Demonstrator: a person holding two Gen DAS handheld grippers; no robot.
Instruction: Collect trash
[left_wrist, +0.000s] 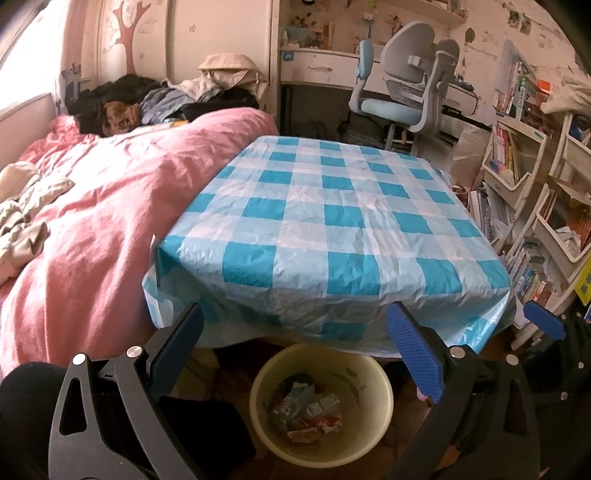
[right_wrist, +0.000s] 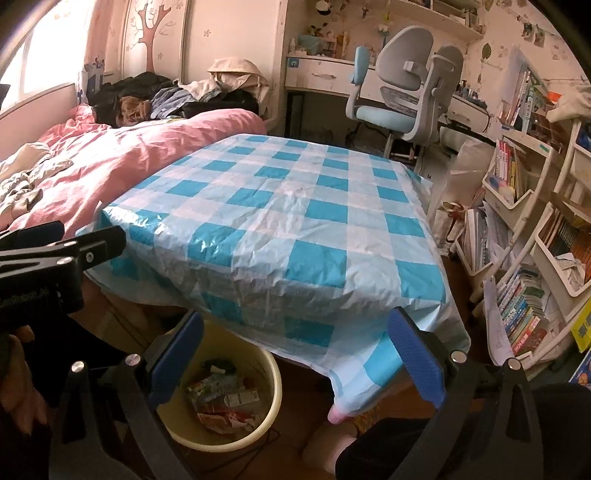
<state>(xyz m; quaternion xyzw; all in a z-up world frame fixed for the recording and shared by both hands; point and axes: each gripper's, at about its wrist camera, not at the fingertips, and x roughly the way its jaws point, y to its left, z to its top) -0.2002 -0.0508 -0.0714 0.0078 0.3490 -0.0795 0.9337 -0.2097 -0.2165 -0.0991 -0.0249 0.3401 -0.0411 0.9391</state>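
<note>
Left wrist view. The left hand-held gripper (left_wrist: 295, 350) hangs low before the near edge of the table (left_wrist: 332, 206), its two blue-padded fingers (left_wrist: 415, 354) spread wide and holding nothing. Below and between them stands a pale yellow bin (left_wrist: 376, 413) on the floor, partly under the table's overhanging checked cloth; crumpled wrappers (left_wrist: 306, 410) already lie at its bottom. The tabletop shows no loose trash. At the right edge a blue fingertip of the right hand-held gripper (left_wrist: 543, 319) enters the view, close beside the left one. To the left lies a bed (left_wrist: 92, 221) with a pink cover.

Right wrist view. The right hand-held gripper (right_wrist: 295, 350) is likewise released and empty, pointing forward and slightly down over the table's near corner. The bin (right_wrist: 273, 373) sits lower left, with the wrappers (right_wrist: 225, 402) inside. The left hand-held gripper's black frame (right_wrist: 62, 254) appears at the left margin, level with the table edge.

Judgement. With the table bare, the trash binned and both grippers empty, collection looks complete or nearly so. A next move would call for scanning the surroundings for leftover pieces, none of which is plainly visible here.
</note>
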